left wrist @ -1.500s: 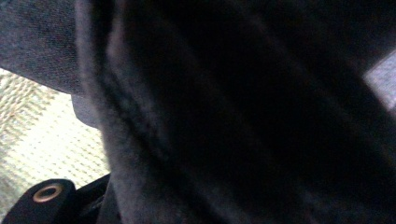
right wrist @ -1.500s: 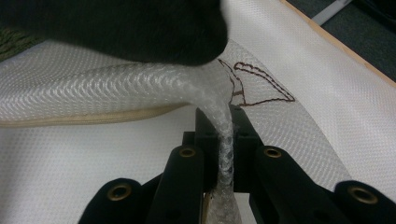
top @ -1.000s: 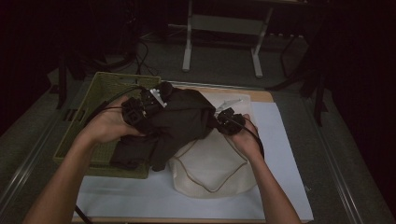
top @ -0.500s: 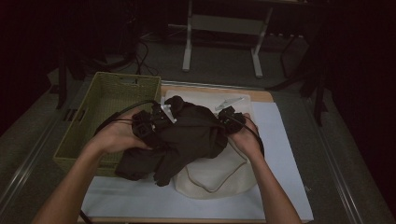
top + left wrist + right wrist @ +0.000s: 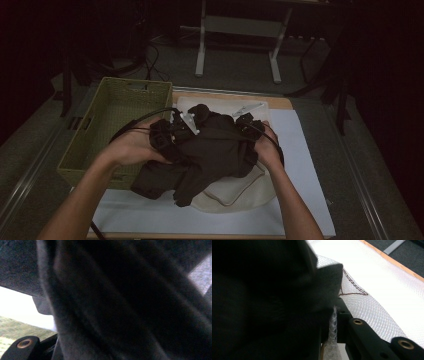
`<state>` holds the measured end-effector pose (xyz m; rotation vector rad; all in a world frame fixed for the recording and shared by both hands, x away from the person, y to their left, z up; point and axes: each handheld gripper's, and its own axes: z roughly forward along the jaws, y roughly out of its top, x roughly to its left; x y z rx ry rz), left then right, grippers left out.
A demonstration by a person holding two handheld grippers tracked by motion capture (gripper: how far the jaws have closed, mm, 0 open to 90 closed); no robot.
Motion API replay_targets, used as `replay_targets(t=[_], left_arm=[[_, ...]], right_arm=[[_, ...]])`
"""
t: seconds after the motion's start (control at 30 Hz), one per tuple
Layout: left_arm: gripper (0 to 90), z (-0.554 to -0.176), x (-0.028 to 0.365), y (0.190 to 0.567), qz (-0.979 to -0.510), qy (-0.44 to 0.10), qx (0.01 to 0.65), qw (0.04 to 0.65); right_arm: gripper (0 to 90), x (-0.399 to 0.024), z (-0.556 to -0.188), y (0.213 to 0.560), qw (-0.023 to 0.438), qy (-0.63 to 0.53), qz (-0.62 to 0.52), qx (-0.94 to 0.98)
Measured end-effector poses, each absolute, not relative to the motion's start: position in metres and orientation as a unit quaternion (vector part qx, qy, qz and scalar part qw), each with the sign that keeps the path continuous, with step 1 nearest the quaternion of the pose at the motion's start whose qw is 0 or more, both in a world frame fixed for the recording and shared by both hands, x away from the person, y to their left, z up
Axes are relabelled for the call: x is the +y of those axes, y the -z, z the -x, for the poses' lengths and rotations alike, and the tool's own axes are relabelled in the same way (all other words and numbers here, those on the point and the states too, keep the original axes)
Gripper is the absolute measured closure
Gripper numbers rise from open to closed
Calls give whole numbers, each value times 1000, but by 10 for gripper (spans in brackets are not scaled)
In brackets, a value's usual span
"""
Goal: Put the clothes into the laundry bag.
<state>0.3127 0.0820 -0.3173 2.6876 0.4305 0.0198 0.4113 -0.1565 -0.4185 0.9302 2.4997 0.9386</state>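
The dark garment [image 5: 207, 155] was held up between both grippers over the middle of the counter [image 5: 310, 150], above a pale cloth bag [image 5: 235, 192], with the green basket [image 5: 112, 125] just beside it on the left. The folding looked about half done: the cloth was bunched into a thick bundle, but one corner hung loose toward the person and nothing was laid flat yet. The left gripper [image 5: 172, 135] had its jaws partly closed, and the cloth lay so close over them in the left gripper view that I cannot tell if they pinched it. The right gripper [image 5: 250, 127] had its jaws closed on the garment's edge. The bundle's long axis ran roughly across the counter, from one gripper to the other, sloping down toward the near left.
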Motion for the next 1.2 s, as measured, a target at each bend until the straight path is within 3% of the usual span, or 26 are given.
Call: replay_targets(t=[0.27,0.67,1.2], left_arm=[[556,-314,48,347,-974,7,145,175],[549,-329,10,410,-963,7,239,122],[549,-355,13,440,-902,-6,396,171]], right_arm=[[859,-159,-411,420,149,-331,-331,871],[862,-168,-406,418,141,-332,-338,869],[870,-170,-387,413,142,-322,-338,873]])
